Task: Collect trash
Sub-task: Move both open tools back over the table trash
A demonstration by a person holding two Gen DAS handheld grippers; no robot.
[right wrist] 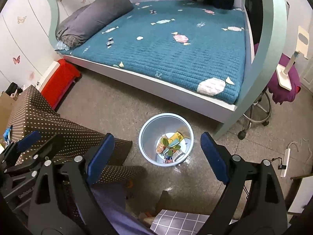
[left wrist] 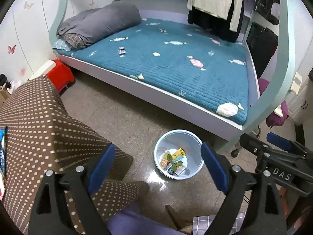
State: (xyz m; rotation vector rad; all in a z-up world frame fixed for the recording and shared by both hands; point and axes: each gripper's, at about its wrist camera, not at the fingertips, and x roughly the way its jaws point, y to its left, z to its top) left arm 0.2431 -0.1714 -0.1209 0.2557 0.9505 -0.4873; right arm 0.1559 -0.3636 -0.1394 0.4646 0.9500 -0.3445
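From the left wrist view, the left tool (left wrist: 157, 167) hung above the floor (left wrist: 117, 113) with its 2 blue pads spread wide and nothing between them. Beyond the gap stood a pale blue trash bin (left wrist: 193, 171) on the floor, near the front corner of the bed (left wrist: 176, 72). Inside the bin lay the trash (left wrist: 173, 161): a yellow packet, green leaves and several printed wrappers, heaped at the bottom. A brown dotted cloth (left wrist: 45, 125) draped a piece of furniture at the left, its lower edge hanging just behind the left pad. The right tool (left wrist: 281, 143) showed at the right edge, seen from the side; its pads also stood apart. A red stool (left wrist: 60, 74) sat by the bed's far left corner.

From the right wrist view, the right tool (right wrist: 157, 154) was likewise wide open and held nothing. The trash bin (right wrist: 145, 146) stood on the floor (right wrist: 109, 101) between its pads, further off, near the bed's (right wrist: 176, 52) front corner, with the trash (right wrist: 169, 146) piled at its bottom. The brown dotted cloth (right wrist: 49, 117) lay to the left, and the left tool (right wrist: 35, 137) showed at the left edge. A stool with a purple cover (right wrist: 283, 84) stood right of the bed, and a white power strip (right wrist: 284, 161) lay on the floor at the right.
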